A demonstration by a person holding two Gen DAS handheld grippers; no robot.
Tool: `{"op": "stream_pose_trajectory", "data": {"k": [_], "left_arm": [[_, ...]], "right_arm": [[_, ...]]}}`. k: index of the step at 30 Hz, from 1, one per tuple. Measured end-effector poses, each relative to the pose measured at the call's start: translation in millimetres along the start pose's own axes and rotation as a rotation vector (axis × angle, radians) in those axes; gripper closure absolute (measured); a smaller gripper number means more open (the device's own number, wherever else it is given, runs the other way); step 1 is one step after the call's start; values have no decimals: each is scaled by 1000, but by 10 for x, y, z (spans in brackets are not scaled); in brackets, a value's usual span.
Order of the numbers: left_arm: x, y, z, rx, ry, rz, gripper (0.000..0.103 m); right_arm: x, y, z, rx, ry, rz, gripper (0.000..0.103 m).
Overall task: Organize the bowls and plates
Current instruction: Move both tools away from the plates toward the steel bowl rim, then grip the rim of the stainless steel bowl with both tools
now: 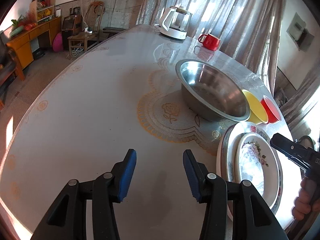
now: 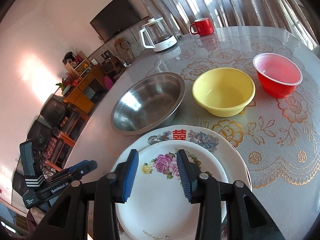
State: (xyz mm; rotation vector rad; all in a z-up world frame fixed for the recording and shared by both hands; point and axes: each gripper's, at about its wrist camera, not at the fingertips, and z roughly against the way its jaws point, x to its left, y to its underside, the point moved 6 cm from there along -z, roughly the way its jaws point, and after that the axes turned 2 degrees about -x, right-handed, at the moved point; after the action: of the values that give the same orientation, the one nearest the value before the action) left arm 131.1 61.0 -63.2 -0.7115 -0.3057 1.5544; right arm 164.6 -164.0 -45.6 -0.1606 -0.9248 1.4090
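Observation:
A small flowered plate (image 2: 172,200) lies stacked on a larger patterned plate (image 2: 226,146) near the table's front edge; the stack also shows in the left wrist view (image 1: 258,166). Behind it stand a steel bowl (image 2: 148,104), a yellow bowl (image 2: 224,92) and a red bowl (image 2: 278,76) in a row. My right gripper (image 2: 158,170) is open and empty, just above the small plate. My left gripper (image 1: 160,174) is open and empty over bare tablecloth, left of the plates. The steel bowl (image 1: 212,92), yellow bowl (image 1: 255,106) and red bowl (image 1: 271,110) also show in the left wrist view.
A white-based glass kettle (image 2: 158,36) and a red mug (image 2: 203,27) stand at the far side of the round table (image 1: 80,120). Curtains hang behind. The table edge curves left, with furniture beyond.

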Motion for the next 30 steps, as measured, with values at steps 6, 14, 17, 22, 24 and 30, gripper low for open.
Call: {"op": "stream_pose_trajectory", "data": {"k": [6, 14, 17, 22, 24, 30], "left_arm": [[82, -9, -50, 12, -7, 32, 54], [183, -99, -52, 1, -25, 66, 54], [186, -186, -40, -11, -18, 71, 54], [111, -378, -21, -44, -5, 59, 54], [72, -457, -47, -49, 0, 55, 54], [-38, -687, -226, -47, 11, 42, 54]], "right_arm": [[-32, -53, -91, 17, -1, -13, 63], [-41, -157, -182, 21, 4, -24, 62], [-40, -234, -214, 11, 10, -26, 62], [-88, -348, -316, 10, 10, -59, 62], [-115, -385, -374, 15, 19, -70, 62], [-186, -495, -608, 39, 43, -103, 62]]}}
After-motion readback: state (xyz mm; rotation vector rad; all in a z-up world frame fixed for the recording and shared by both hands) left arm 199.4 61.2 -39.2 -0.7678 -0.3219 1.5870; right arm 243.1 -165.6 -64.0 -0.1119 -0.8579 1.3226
